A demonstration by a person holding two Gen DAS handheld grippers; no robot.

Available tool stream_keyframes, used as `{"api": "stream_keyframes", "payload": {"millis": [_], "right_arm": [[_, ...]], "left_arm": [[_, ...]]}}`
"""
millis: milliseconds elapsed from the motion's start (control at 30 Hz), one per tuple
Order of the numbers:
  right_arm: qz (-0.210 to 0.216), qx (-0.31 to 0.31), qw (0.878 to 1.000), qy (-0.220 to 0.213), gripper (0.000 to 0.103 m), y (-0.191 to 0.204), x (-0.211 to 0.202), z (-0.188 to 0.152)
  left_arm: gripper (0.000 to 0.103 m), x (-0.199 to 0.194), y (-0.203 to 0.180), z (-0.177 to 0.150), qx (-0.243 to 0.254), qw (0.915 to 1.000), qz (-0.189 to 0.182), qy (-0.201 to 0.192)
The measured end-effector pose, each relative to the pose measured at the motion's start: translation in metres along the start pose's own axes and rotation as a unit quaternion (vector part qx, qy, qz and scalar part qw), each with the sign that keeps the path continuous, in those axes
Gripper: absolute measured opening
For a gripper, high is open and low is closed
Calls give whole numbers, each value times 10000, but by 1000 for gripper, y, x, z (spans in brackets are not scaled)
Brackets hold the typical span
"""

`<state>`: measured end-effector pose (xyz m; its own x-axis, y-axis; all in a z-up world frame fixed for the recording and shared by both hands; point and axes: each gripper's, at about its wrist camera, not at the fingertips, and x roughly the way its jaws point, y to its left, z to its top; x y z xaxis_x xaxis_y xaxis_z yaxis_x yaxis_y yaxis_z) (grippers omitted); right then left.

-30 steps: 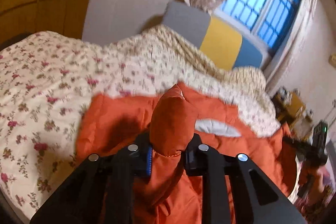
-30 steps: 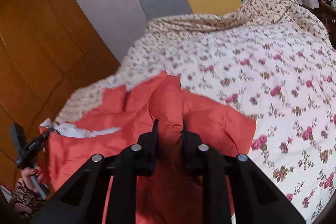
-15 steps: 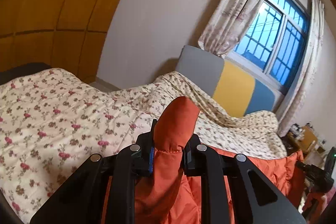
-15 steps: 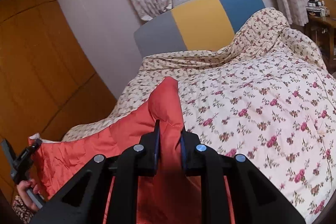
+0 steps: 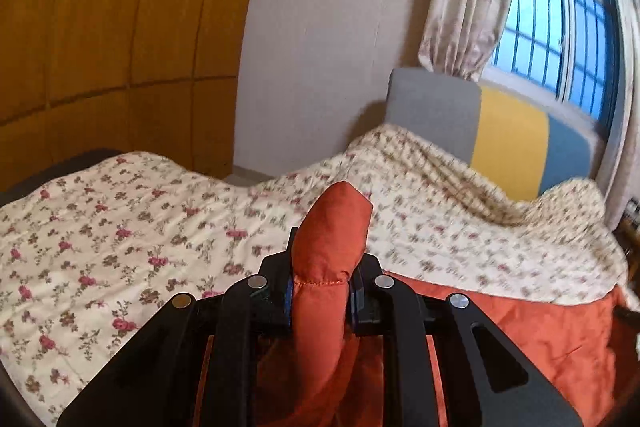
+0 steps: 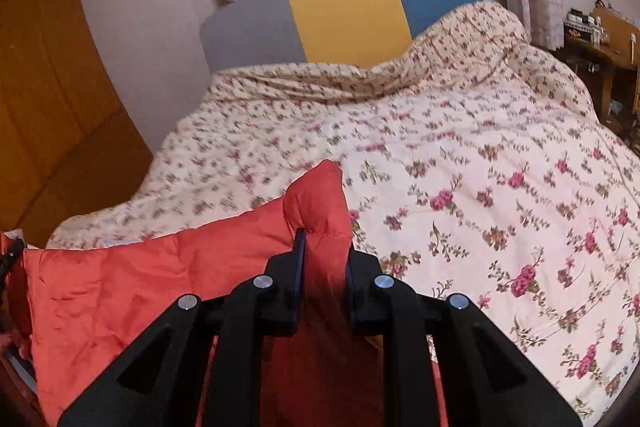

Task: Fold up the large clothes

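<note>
The left gripper (image 5: 320, 287) has its fingers clamped on a corner of the orange garment (image 5: 540, 331). The right gripper (image 6: 322, 267) pinches another corner. The cloth stretches between them, above the bed (image 6: 480, 167).

Home bedroom: bed under floral quilt (image 6: 480, 155), padded headboard (image 6: 340, 11), curtained window (image 5: 560, 27), wooden wardrobe (image 5: 100, 27).

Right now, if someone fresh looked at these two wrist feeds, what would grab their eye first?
The orange padded garment: a bunched corner is pinched in the left gripper, another in the right gripper, filling the bottom of both views. Behind it spreads the floral quilt over the bed, running up to the grey, yellow and blue headboard under the window.
</note>
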<state>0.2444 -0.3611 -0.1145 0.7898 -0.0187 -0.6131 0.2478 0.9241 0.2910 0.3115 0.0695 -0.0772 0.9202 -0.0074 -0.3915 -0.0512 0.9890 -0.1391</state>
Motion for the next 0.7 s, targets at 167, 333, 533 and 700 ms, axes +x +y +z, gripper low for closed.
{"api": "stream_keyframes", "payload": {"millis": [167,333,533,700], "right_arm": [[-157,137,9992,348,20,-11,32,-10],[-268,462,9959,733,24,-27,58,-19],[-309,738,9928,894,23,-39,73,-26],[-706,409,9931,838,22,-27,75,-26]], "left_arm": [[19,32,0,-16,49,9989,186,431],[19,68,3,-32,-16,9937,148,1107],[23,103,6,-53,-149,9815,160,1904],[25,109,8,-60,-204,9774,120,2103]]}}
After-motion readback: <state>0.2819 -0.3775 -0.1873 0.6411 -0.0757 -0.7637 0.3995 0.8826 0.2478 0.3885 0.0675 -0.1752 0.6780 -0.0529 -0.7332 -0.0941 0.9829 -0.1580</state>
